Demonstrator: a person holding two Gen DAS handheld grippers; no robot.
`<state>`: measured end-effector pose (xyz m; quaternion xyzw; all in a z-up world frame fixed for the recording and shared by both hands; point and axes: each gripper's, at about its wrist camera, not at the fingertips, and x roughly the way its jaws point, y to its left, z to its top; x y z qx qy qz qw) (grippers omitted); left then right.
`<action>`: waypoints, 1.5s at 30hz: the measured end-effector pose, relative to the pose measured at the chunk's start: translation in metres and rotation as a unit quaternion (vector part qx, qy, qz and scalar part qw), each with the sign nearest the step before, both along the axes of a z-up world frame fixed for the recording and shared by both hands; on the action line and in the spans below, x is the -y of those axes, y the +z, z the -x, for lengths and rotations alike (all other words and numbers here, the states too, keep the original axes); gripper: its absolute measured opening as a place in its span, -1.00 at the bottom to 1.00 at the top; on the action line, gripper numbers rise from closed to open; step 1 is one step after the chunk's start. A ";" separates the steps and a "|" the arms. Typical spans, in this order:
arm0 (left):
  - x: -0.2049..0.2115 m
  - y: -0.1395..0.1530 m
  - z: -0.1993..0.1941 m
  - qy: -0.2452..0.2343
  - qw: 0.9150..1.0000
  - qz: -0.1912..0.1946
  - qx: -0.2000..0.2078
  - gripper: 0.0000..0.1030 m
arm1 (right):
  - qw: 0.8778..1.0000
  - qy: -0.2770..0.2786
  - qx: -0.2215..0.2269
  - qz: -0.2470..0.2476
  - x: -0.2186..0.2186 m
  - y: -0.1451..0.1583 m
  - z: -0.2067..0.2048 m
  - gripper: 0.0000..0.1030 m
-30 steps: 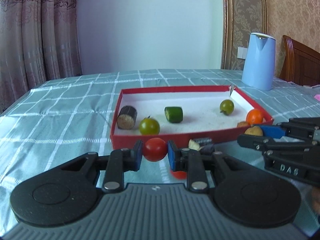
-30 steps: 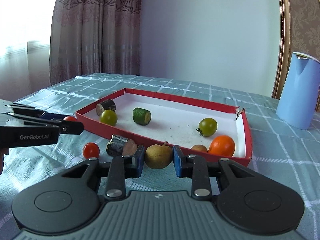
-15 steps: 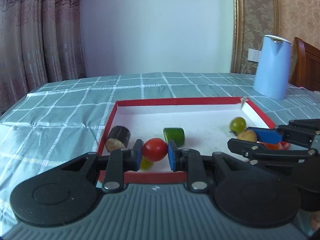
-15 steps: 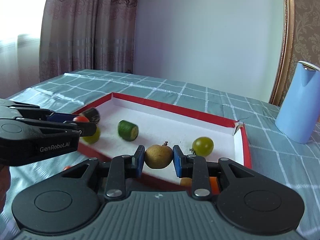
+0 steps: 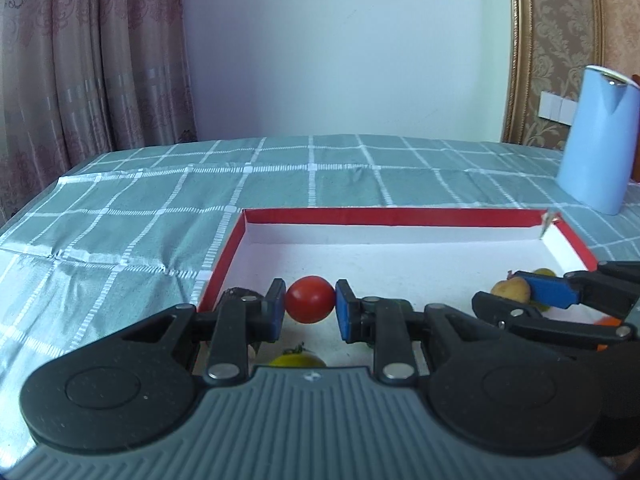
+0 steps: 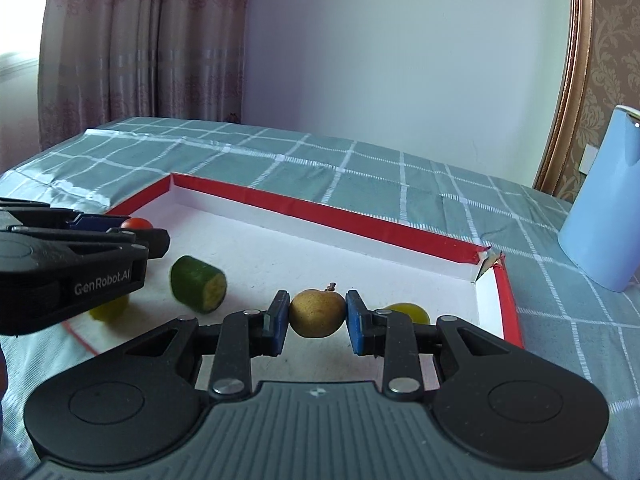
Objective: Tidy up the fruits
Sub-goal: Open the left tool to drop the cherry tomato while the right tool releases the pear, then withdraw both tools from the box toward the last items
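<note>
Left tool is clamped on a smooth, round red tomato; right tool grips a matte, tan, stemmed fruit. Both hang over the red-walled, white-floored tray. Best to lower each onto bare floor, clear of the cut cucumber, before releasing gently so neither rolls.

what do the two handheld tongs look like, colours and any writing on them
Both match: the left tongs and right tongs have black linkage arms with silver rivets, blue pads at the tips, round black discs at the base and a ribbed grey body. White "GenRobot.AI" lettering runs along the side of the left one.
</note>
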<state>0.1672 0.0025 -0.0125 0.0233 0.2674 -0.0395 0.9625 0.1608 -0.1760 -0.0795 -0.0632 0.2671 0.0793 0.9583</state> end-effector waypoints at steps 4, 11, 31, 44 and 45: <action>0.000 -0.003 -0.011 0.011 1.000 -0.004 -0.005 -0.54 | 1.000 -0.001 -0.015 -0.009 0.001 -0.003 -0.011 -0.44; 0.002 -0.009 -0.026 0.020 0.999 -0.014 -0.024 -0.53 | 0.999 -0.006 -0.039 -0.022 0.004 -0.008 -0.025 -0.43; 0.007 -0.013 -0.028 0.001 0.999 -0.016 -0.034 -0.11 | 0.999 -0.008 -0.036 -0.018 0.004 -0.007 -0.026 -0.30; 0.003 -0.010 -0.018 -0.011 1.000 -0.001 -0.027 0.04 | 0.997 -0.030 -0.009 -0.073 0.024 -0.004 -0.014 0.40; 0.003 -0.009 -0.016 -0.012 1.000 -0.001 -0.023 0.07 | 0.996 -0.029 -0.009 -0.078 0.026 -0.003 -0.013 0.40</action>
